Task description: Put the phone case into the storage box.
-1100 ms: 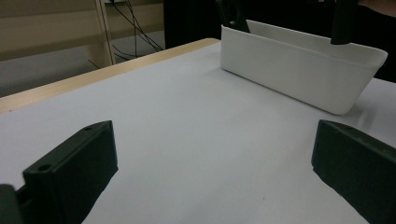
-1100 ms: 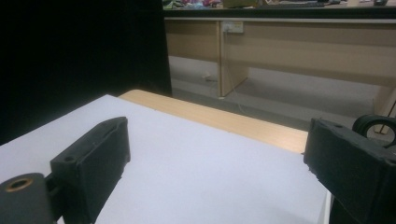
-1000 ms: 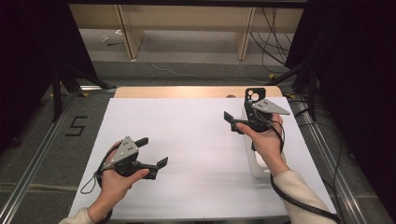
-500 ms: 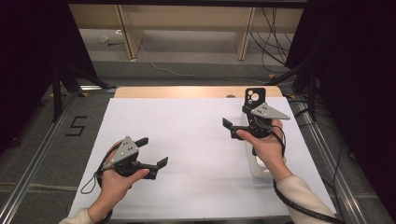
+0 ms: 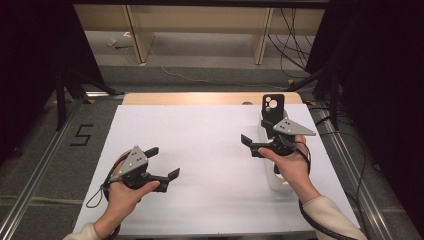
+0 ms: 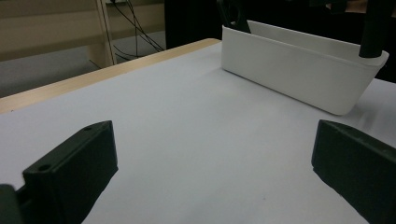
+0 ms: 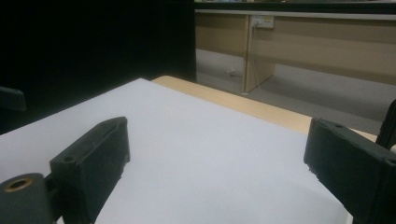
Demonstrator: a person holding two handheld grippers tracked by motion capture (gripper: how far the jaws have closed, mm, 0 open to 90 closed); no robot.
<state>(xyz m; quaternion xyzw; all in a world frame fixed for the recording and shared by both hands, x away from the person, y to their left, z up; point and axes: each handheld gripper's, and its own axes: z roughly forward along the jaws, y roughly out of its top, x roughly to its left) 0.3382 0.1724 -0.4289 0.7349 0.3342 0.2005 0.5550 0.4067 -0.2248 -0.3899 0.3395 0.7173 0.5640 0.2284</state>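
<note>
Both my grippers stand wide and empty; my right gripper hovers just beside the white bin holding the upright phone case, and a careless swing could topple it.

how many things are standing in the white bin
2: a black phone case upright at the far end of the white bin, and a dark upright item at its other end. The right gripper may hide more.
</note>
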